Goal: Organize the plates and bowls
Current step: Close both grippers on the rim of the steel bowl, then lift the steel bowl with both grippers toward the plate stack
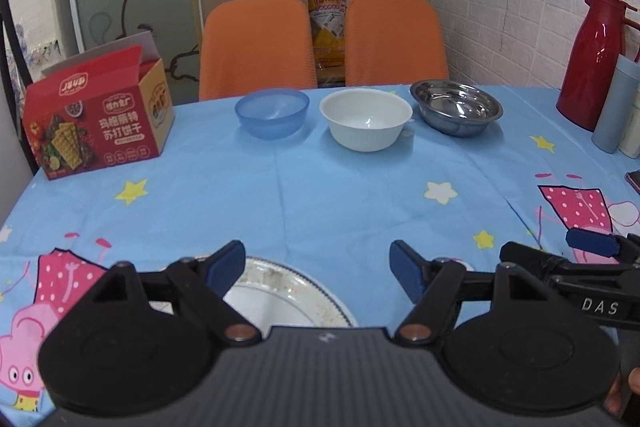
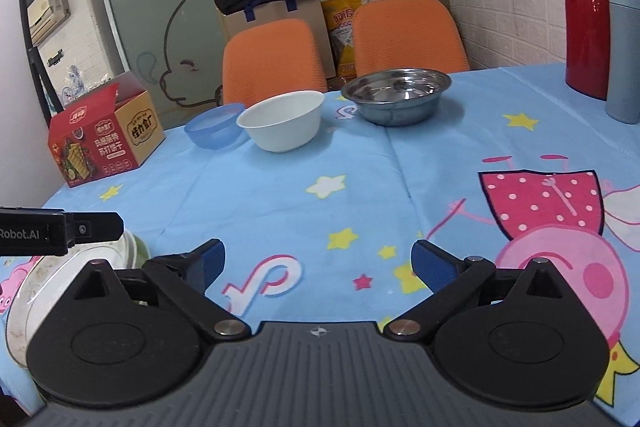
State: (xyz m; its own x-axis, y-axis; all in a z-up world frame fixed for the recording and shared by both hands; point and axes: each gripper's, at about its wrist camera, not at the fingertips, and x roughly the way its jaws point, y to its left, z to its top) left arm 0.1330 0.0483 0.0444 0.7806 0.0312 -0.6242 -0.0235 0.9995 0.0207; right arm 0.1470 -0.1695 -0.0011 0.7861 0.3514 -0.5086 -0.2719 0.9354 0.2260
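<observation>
Two grippers hang low over the near edge of the table, each with its jaws spread wide and nothing between them: the left gripper [image 1: 318, 269] sits directly over the gold-rimmed white plate [image 1: 280, 301] at bottom centre of its view, so it is plainly the nearer one, while the right gripper [image 2: 318, 267] faces only bare blue tablecloth [image 2: 360, 179]. Both point level toward the far edge, where the blue bowl [image 1: 272, 113], white bowl [image 1: 366, 119] and steel bowl [image 1: 456, 107] stand in a left-to-right row, well apart from either tool.
</observation>
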